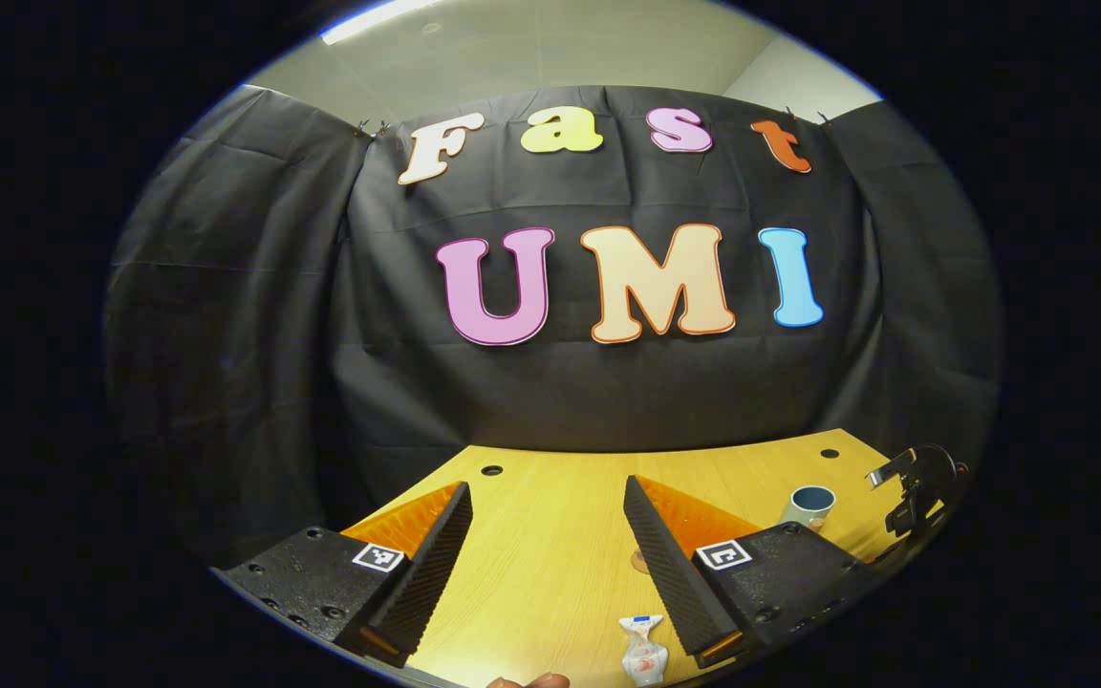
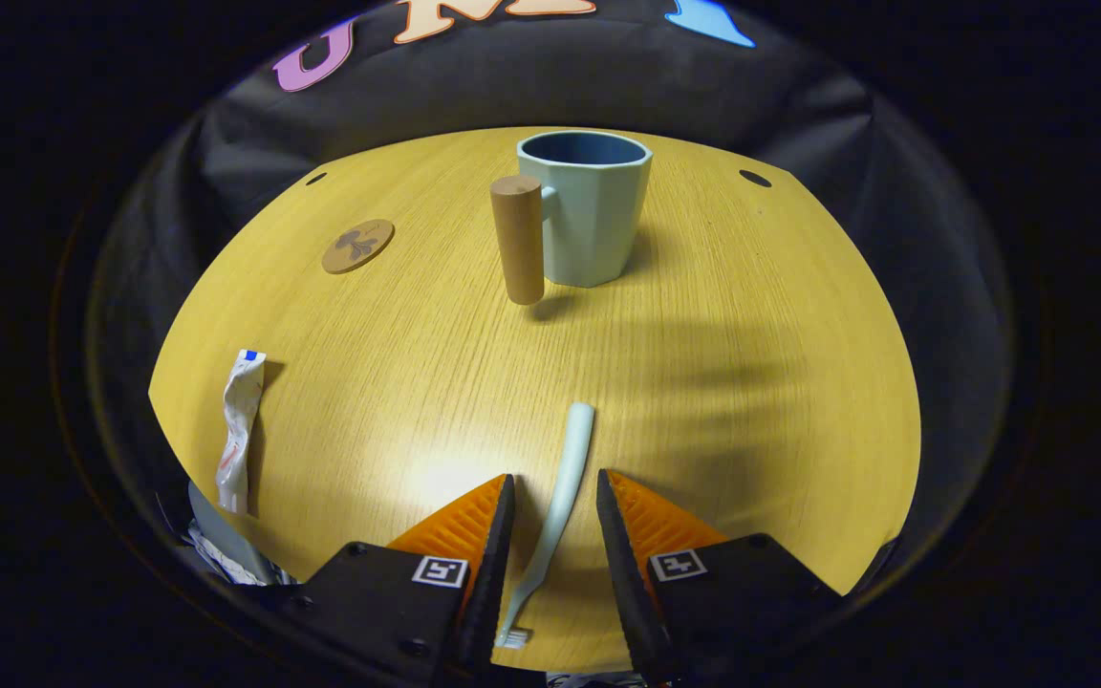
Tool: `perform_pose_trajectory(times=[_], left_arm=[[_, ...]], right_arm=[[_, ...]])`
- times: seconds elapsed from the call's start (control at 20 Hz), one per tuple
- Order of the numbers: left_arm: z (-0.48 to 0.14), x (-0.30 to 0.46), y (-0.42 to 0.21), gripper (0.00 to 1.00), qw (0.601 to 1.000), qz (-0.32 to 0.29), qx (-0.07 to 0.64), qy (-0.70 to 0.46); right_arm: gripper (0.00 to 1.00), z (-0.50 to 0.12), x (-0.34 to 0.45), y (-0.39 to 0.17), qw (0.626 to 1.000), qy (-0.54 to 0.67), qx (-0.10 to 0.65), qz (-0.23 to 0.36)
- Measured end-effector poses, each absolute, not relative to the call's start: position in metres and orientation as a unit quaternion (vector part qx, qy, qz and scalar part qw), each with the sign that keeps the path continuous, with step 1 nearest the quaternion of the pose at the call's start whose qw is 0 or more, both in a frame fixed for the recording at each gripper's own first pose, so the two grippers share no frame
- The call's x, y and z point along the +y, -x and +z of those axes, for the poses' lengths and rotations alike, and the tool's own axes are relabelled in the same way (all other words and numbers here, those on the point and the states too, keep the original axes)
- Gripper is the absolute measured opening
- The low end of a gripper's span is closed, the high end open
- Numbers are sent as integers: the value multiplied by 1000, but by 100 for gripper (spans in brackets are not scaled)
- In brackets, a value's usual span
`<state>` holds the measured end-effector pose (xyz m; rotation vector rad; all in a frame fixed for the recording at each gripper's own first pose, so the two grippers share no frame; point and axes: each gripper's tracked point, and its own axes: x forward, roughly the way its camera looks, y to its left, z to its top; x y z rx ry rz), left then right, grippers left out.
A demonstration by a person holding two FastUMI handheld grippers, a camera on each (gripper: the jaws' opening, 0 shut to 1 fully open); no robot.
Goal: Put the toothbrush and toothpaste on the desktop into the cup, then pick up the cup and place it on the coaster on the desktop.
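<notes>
**Nothing in the cup yet; right gripper straddling the toothbrush**

From what I can see, the task has barely begun. The cup [image 2: 589, 205] stands empty on the desk [image 2: 723, 382], well ahead of my right gripper [image 2: 550, 535], its wooden handle turned toward me. The toothbrush [image 2: 560, 487] lies flat between this gripper's fingers, bristle end nearest me; the jaws are narrowed around it with a gap on each side, so I judge it not yet gripped. The toothpaste [image 2: 237, 430] lies far off to the gripper's left, and the coaster [image 2: 357, 246] sits bare, ahead and left.

My left gripper [image 1: 550, 564] is wide open and holds nothing, with the toothpaste just ahead by its right finger.

Both items, then the cup move, remain. I can read no brand on the tube: too small.
</notes>
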<state>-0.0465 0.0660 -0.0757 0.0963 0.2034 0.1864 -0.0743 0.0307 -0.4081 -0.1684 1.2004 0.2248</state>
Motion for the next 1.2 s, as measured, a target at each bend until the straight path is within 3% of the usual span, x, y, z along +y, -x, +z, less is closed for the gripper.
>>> perform_pose_trajectory(times=[0.05,0.15,0.25,0.35,0.5,0.85,1.2], left_arm=[[-79,66,47,94,989,91,103,-51],[-88,67,47,94,988,90,114,-54],[-101,64,49,94,986,85,135,-47],[-119,61,51,94,983,80,161,-40],[-156,56,58,94,972,66,222,-31],[-254,28,85,94,922,11,387,17],[-312,-11,90,96,877,-47,477,28]], right_arm=[[48,-404,28,71,816,79,564,104],[35,-409,28,71,811,70,573,100],[34,-410,25,67,810,78,571,108],[13,-410,24,70,810,58,574,101],[10,-410,24,70,806,52,581,100],[13,-409,24,70,813,56,572,98],[13,-410,24,70,816,56,567,100]])
